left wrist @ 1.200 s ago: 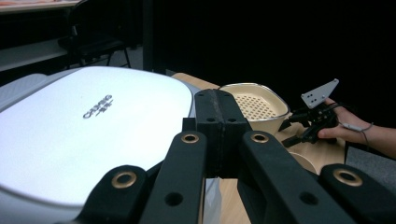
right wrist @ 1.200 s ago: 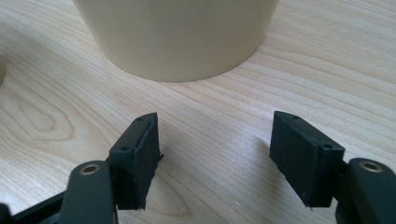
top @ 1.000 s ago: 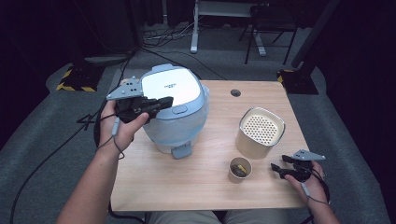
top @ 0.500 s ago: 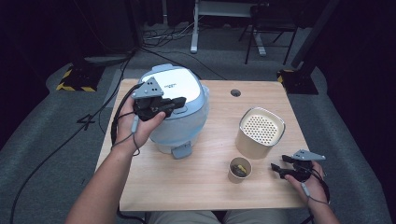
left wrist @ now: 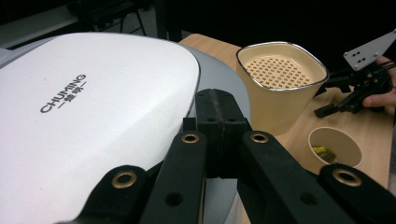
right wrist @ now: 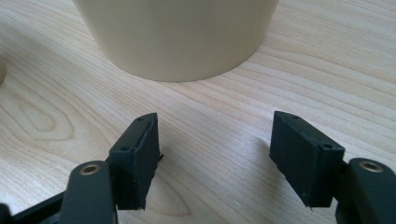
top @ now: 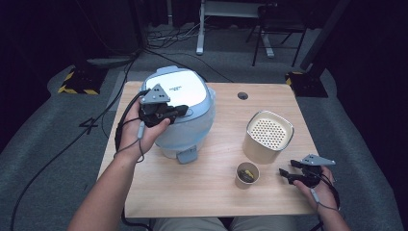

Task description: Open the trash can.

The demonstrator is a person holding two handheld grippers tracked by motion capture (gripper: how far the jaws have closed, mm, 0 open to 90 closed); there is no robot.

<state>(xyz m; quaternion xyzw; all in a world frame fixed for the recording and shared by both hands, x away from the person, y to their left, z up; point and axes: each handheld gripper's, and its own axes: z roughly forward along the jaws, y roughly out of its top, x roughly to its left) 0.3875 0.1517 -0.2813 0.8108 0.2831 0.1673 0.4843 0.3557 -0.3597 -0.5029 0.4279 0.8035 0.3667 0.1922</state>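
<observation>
A white and pale-blue rice cooker [top: 185, 89] stands at the table's back left with its lid down; the lid [left wrist: 93, 116] has dark lettering. My left gripper [top: 183, 111] is shut, with nothing between its closed jaws, and its tips [left wrist: 219, 100] hover at the lid's right front edge. Whether they touch the lid I cannot tell. My right gripper [top: 284, 174] rests low over the table at the front right, open, its jaws [right wrist: 215, 140] apart over bare wood and pointing at the beige container [right wrist: 177, 32].
The beige container [top: 268, 134] with a perforated insert stands right of the cooker. A small paper cup [top: 247, 173] with bits of yellow and dark stuff inside sits in front of it. A cable hole [top: 243, 95] lies near the table's back edge.
My left hand has shifted right and slightly down, bringing the shut gripper from the cooker's left side over the lid's front. The right hand has stayed still.
</observation>
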